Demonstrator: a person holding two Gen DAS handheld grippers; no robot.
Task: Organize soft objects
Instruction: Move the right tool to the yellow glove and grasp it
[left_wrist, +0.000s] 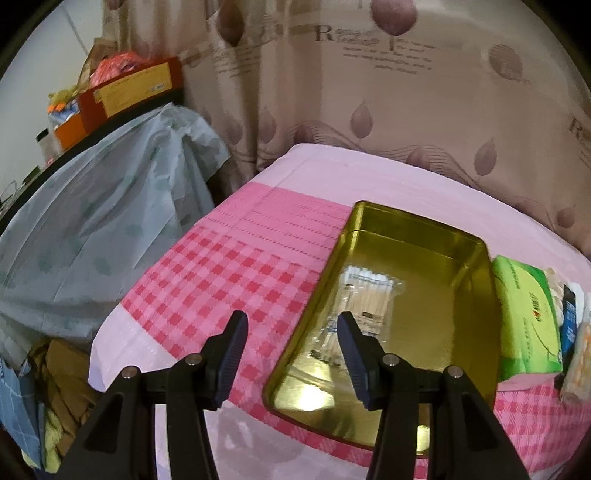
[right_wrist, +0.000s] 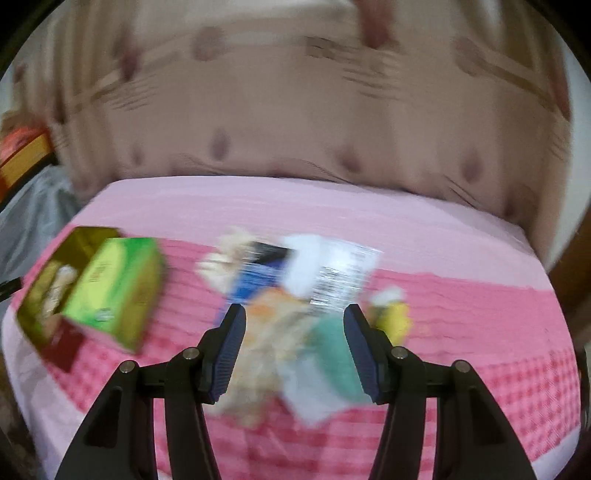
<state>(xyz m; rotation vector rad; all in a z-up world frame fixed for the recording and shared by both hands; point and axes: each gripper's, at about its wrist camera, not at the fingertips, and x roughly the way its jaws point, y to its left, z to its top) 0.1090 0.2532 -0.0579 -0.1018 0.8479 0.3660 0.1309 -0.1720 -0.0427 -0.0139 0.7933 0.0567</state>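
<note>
A: Where is the soft stuff?

B: In the right view the pile (right_wrist: 291, 314) lies on the pink cloth (right_wrist: 461, 332), just past the right claw (right_wrist: 293, 347). The picture is blurry. I can make out a peach packet, a teal and white one, a blue pack and a clear bag with white in it. A small yellow thing (right_wrist: 393, 317) sits at 3 o'clock from the pile.

A: And the green pack?

B: The green pack (right_wrist: 118, 291) is at 9 o'clock from the pile, right beside the gold tin (left_wrist: 417, 258). In the left view it is at 3 o'clock from the tin.

A: Is anything in the tin?

B: Yes, a clear bag of sticks (left_wrist: 354, 306) lies flat in it.

A: What are the claws doing?

B: The left claw (left_wrist: 291, 339) is spread wide over the near edge of the tin and holds nothing. The right claw is spread too, with nothing pinched.

A: How will the packets feel?

B: I think light and squashy. The plastic may be slippery and crinkly, so it could slide out.

A: Where should the claw grab?

B: Across the fat middle of the top packet, I guess, with a gentle squeeze. A corner might slip. The green pack looks wider, so take it across its thin side.
</note>
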